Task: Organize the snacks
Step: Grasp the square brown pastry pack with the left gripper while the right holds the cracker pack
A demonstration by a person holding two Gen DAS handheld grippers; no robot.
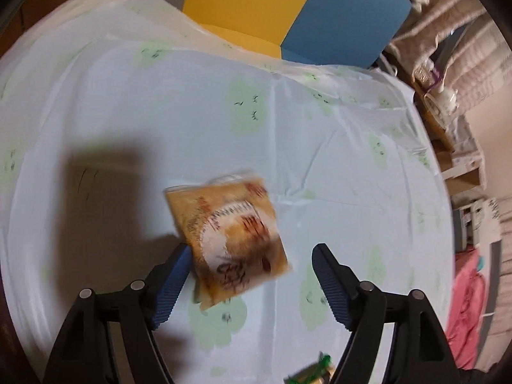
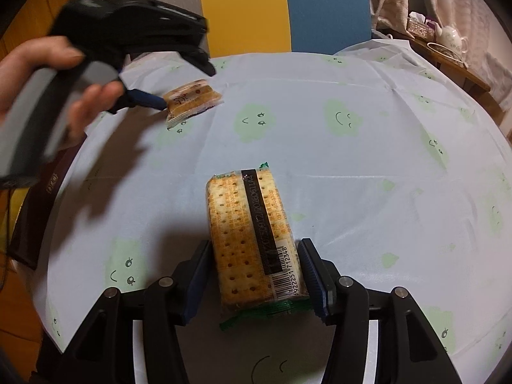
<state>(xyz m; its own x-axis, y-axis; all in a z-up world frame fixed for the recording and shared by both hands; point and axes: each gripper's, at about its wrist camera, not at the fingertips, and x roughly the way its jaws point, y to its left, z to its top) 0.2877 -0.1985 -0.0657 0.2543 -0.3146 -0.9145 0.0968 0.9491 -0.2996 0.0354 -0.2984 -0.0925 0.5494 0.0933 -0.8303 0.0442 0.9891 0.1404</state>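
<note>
Your right gripper (image 2: 254,267) has its pads closed against the sides of a cracker packet (image 2: 252,240): a clear wrapper showing pale, dotted crackers, a black strip down the middle, a barcode label near your fingers and green crimped ends. The packet lies flat on the table, pointing away from you, its near end between the jaws.

Farther off, to the left, sits a small orange pastry packet (image 1: 228,235), blurred in the left wrist view, printed with a round white shape and dark lettering. Your left gripper (image 1: 252,256) stands wide open around it; one blue pad is at the packet's edge, the other well clear, so nothing is gripped. In the right wrist view your left hand (image 2: 35,73) holds that gripper's grey handle.

The table is covered by a pale blue cloth (image 2: 352,166) with green smiling blobs, creased in places. Behind it stands a chair back in yellow and blue (image 2: 281,9). At the far right, a wooden side table carries a white teapot (image 2: 451,36).

Count: two snack packets, two grippers, one chair.
</note>
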